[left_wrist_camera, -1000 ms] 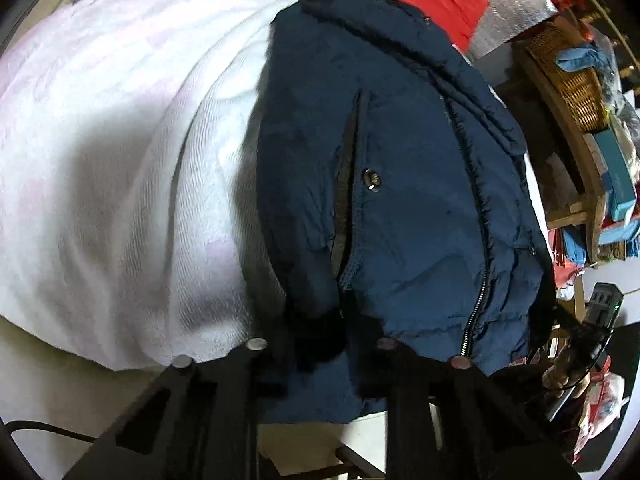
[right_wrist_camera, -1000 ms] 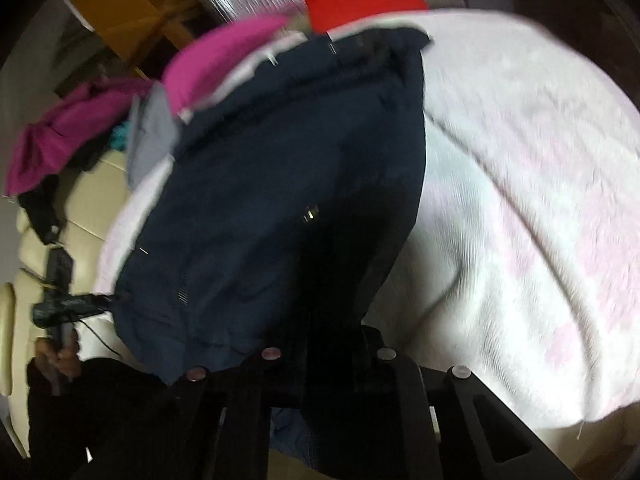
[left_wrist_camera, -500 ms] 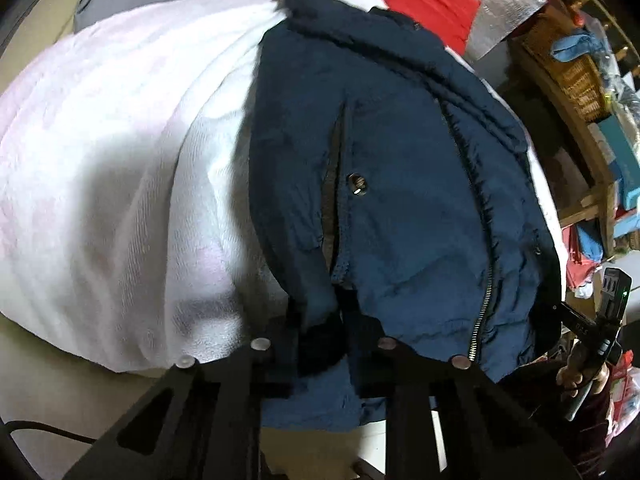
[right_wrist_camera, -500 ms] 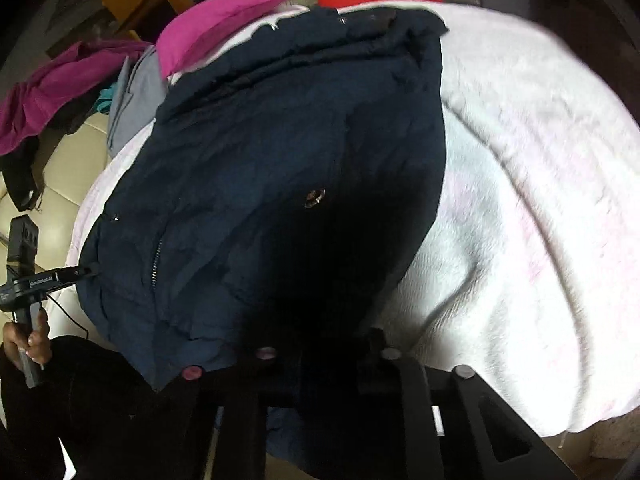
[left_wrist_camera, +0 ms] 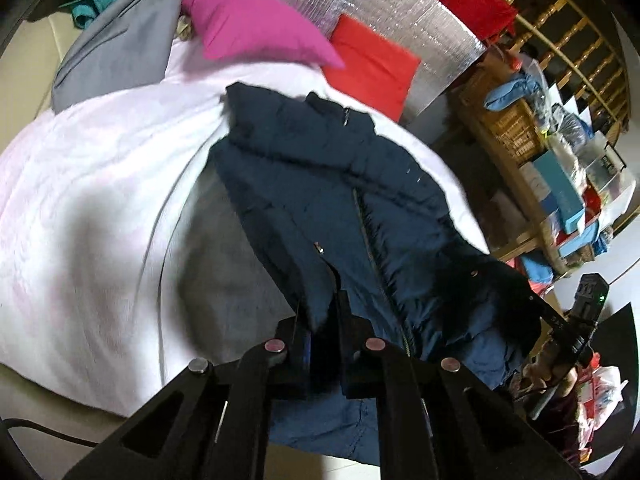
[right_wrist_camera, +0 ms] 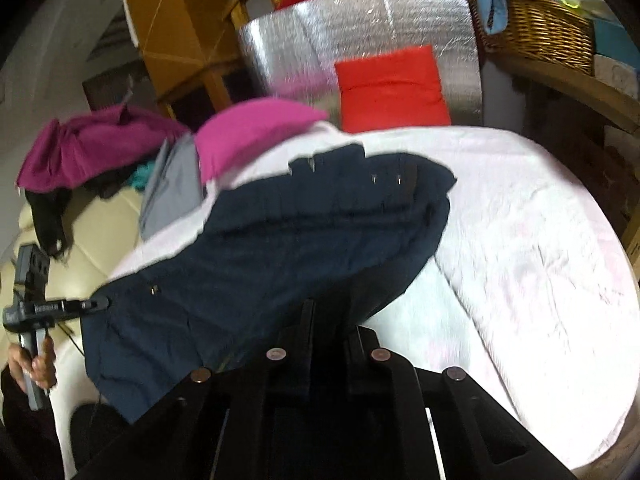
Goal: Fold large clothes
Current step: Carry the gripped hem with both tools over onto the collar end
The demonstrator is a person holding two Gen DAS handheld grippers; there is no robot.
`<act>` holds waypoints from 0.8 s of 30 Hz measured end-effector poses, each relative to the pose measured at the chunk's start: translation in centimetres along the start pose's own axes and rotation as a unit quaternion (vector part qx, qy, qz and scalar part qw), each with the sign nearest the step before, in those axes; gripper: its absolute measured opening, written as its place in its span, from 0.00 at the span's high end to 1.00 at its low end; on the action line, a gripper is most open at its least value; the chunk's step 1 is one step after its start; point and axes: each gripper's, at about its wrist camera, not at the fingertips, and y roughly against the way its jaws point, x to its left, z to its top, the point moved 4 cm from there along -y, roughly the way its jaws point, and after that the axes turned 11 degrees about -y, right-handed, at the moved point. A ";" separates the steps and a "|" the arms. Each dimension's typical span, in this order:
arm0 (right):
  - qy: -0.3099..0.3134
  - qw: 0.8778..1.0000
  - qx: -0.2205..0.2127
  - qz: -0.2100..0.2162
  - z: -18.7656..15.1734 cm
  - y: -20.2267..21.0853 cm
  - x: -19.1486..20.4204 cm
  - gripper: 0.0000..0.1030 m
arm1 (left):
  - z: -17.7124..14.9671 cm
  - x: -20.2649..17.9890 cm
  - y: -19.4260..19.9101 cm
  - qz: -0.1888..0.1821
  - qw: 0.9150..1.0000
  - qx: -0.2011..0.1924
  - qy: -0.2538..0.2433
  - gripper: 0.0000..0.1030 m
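A navy padded jacket [left_wrist_camera: 340,200] lies front-up on a white-pink blanket [left_wrist_camera: 100,184], collar toward the far end. My left gripper [left_wrist_camera: 320,300] is shut on the jacket's near hem, left of the zipper, lifting it. My right gripper [right_wrist_camera: 330,308] is shut on the jacket's [right_wrist_camera: 280,240] other near corner, also raised off the blanket [right_wrist_camera: 540,260]. The right gripper also shows in the left wrist view [left_wrist_camera: 560,320], and the left gripper in the right wrist view [right_wrist_camera: 96,304], each at the jacket's edge.
A magenta pillow [left_wrist_camera: 256,24], a red cushion [left_wrist_camera: 368,64] and a grey garment [left_wrist_camera: 120,48] lie at the far end by a silver foil panel [left_wrist_camera: 400,12]. A wooden shelf with a wicker basket [right_wrist_camera: 536,28] stands to the right. A cream sofa [right_wrist_camera: 88,240] lies left.
Both grippers have lifted the jacket's near hem up and away from the blanket. The views have tilted up, so the far pillows and the shelf now show.
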 end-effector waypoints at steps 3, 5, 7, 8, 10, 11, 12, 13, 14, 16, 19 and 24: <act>-0.017 1.000 -0.018 0.013 1.5 -0.3 0.6 0.89 | 1.3 0.4 0.4 -0.014 1.000 -0.009 0.008 0.90; -0.027 0.999 -0.030 0.019 2.3 0.3 0.8 0.89 | 2.4 0.7 0.4 -0.017 1.000 -0.014 0.010 0.90; -0.033 0.998 -0.038 0.024 3.0 -0.1 1.3 0.89 | 3.3 0.5 0.0 -0.017 1.000 -0.019 0.010 0.90; -0.036 0.998 -0.043 0.027 3.7 -0.2 1.3 0.89 | 3.8 0.6 0.1 -0.018 1.000 -0.021 0.010 0.90; -0.045 0.997 -0.052 0.033 4.8 -0.4 1.2 0.89 | 4.9 0.6 0.1 -0.017 1.000 -0.024 0.007 0.90; -0.047 0.997 -0.055 0.035 5.4 -0.5 1.4 0.89 | 5.3 0.6 -0.1 -0.016 1.000 -0.025 0.004 0.90; -0.048 0.996 -0.060 0.036 5.9 -0.7 1.3 0.89 | 5.9 0.7 -0.2 -0.015 1.000 -0.027 0.001 0.90; -0.049 0.996 -0.065 0.037 6.4 -0.9 1.3 0.89 | 6.6 0.7 -0.2 -0.014 0.999 -0.028 -0.001 0.90; -0.050 0.996 -0.067 0.038 6.7 -0.9 1.1 0.89 | 7.3 0.8 -0.3 -0.013 0.999 -0.030 -0.004 0.90; -0.058 0.994 -0.076 0.043 8.0 -1.5 0.9 0.89 | 8.9 1.1 -0.8 -0.008 0.999 -0.031 -0.009 0.90; -0.067 0.993 -0.090 0.048 10.4 -3.1 0.7 0.89 | 11.7 1.6 -1.8 -0.003 0.999 -0.035 -0.014 0.90; -0.079 0.990 -0.104 0.052 14.9 -6.7 0.3 0.89 | 16.8 2.9 -4.6 0.008 0.999 -0.042 -0.020 0.90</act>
